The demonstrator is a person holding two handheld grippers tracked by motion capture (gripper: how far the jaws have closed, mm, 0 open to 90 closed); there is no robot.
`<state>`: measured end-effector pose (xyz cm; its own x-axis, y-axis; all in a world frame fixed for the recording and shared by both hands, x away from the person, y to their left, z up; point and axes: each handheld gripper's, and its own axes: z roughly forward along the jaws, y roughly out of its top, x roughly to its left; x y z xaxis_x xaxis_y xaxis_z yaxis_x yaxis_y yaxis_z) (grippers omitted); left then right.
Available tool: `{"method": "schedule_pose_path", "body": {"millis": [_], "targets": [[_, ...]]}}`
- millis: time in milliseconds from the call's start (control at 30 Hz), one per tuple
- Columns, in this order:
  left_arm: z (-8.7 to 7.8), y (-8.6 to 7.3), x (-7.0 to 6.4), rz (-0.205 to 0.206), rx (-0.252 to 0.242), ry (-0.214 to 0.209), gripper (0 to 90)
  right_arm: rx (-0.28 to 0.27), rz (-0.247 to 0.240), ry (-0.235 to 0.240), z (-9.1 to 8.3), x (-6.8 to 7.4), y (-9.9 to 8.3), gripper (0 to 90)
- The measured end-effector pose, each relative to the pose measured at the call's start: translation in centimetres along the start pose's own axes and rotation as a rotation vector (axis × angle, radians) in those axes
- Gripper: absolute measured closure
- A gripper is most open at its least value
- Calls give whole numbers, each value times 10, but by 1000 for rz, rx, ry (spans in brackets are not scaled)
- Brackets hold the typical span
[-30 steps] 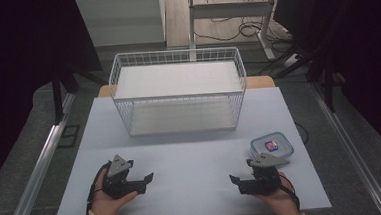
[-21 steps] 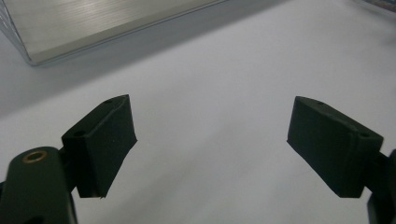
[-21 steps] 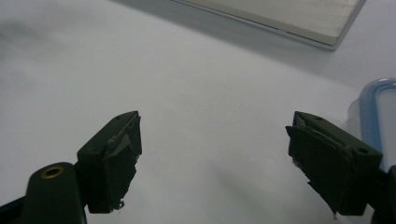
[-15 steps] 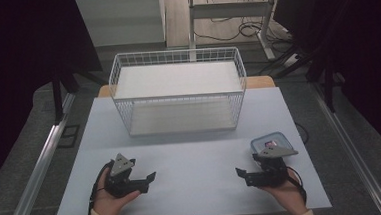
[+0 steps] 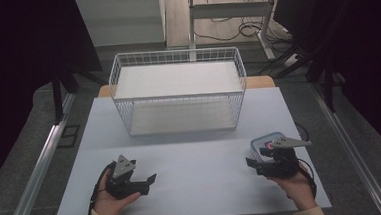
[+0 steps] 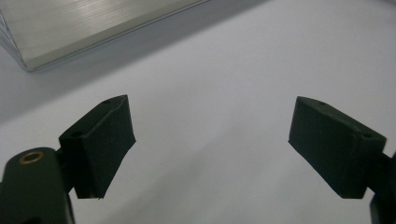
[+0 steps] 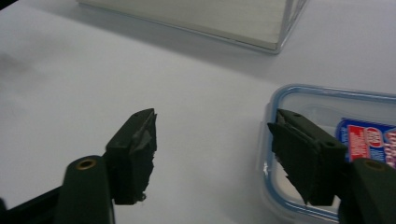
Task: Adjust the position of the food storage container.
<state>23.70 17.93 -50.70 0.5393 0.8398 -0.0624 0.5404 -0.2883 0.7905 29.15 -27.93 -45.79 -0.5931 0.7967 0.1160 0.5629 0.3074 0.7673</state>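
Observation:
A clear plastic container (image 5: 261, 142) with a blue-rimmed lid and a red and blue label lies at the table's right front. My right gripper (image 5: 252, 163) is open beside and partly over it, its grey plate covering most of the lid. In the right gripper view the container (image 7: 327, 105) is at the right, and my right gripper (image 7: 212, 149) has one jaw above the lid's near edge and the other over bare table. My left gripper (image 5: 145, 178) rests at the left front, open. In the left gripper view my left gripper (image 6: 210, 140) holds nothing between its wide-apart jaws.
A white wire basket (image 5: 179, 113) stands at the back middle of the white table (image 5: 197, 162). Its bottom corner shows as the basket (image 6: 70, 28) in the left gripper view and the basket (image 7: 210, 18) in the right gripper view. Dark floor and cables lie beyond.
My right gripper has moved to the right and a little away from the person, so its plate now covers the container's label. The left gripper has hardly moved.

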Motion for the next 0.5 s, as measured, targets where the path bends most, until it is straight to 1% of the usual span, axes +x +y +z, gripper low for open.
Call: {"method": "schedule_pose_path", "body": {"millis": [100, 133, 167, 200, 233, 300, 333, 400, 500], "targets": [[-2, 0, 1, -9, -5, 3, 140, 3, 14, -11, -3, -8, 3, 375], [-2, 0, 2, -10, -4, 4, 140, 3, 24, -15, -4, -12, 3, 387], [-1, 1, 1, -11, -2, 6, 139, 7, 46, -27, -6, -19, 4, 402], [-1, 1, 1, -11, -2, 6, 139, 8, 51, -33, -8, -22, 5, 411], [-1, 1, 1, -9, -1, 7, 139, 8, 51, -33, -8, -22, 5, 411], [0, 1, 0, -5, 7, 6, 139, 5, 63, -39, -13, -29, 7, 433], [0, 1, 0, -5, 7, 6, 139, 5, 63, -39, -13, -29, 7, 433], [1, 0, 0, -8, 13, 6, 139, 9, 70, -49, -16, -35, 7, 458], [1, 0, 1, -12, 16, 7, 139, 14, 69, -53, -17, -38, 8, 481]]}}
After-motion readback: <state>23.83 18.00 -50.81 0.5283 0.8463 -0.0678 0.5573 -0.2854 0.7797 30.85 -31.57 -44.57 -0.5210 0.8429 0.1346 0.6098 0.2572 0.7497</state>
